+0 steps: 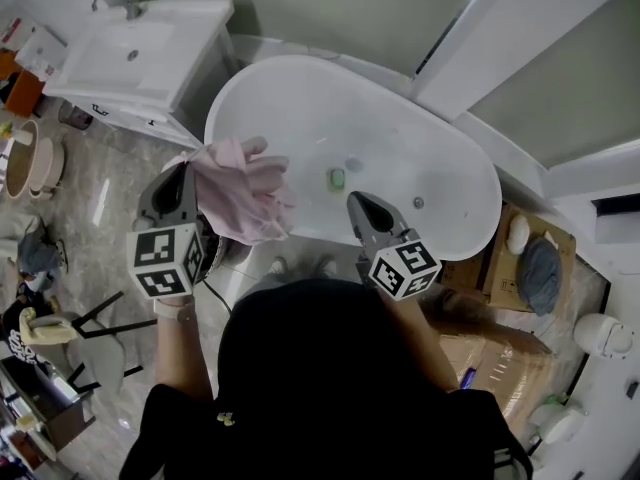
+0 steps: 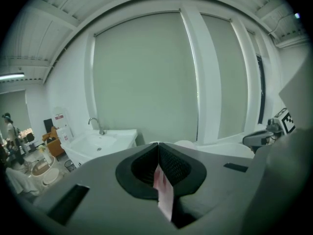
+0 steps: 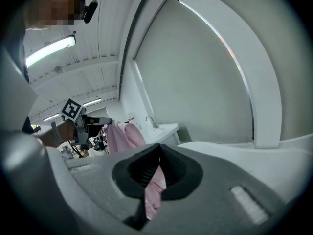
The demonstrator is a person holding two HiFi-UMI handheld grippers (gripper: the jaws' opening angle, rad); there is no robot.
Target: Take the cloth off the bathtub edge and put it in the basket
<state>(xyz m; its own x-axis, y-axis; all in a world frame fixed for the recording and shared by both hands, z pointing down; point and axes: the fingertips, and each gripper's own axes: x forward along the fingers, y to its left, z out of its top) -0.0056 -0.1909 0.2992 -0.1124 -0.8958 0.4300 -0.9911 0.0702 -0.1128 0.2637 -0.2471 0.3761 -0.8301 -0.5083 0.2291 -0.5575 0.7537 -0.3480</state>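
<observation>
- Cloth [image 1: 240, 193], pink and bunched, is up in the air at centre left of the head view. It hangs over the near left rim of the bathtub [image 1: 400, 158] and is clear of it.
- The left gripper [image 1: 185, 180] sits at the cloth's left side. In its own view the jaws are pressed together on a narrow strip of the pink fabric, which trails down out of the gap.
- The right gripper [image 1: 352, 200] is right of centre, over the tub's near rim, with its tips pointing up-frame. Its jaws are pressed together, and in its own view a fold of pink fabric sits in the gap below the tips. In the head view this gripper looks apart from the main bunch, and I cannot make out how the two join.
- The bathtub is a white oval that fills the middle of the frame. A small green item [image 1: 338, 178] lies on its floor, between the two grippers.
- A white washbasin [image 1: 140, 53] with a tap [image 1: 120, 3] is at upper left, just beside the tub's left end.
- A round beige vessel [image 1: 35, 158] stands on the floor at the far left edge, well apart from the tub.
- A cardboard box [image 1: 500, 273] is at right, close under the tub's right end, with a grey bundle [image 1: 542, 276] on top.
- The person's head [image 1: 310, 358] fills the lower centre of the frame and hides the floor and the tub's near side below the grippers.
- A pale window blind [image 2: 142, 77] takes up most of the left gripper view, behind the jaws.
</observation>
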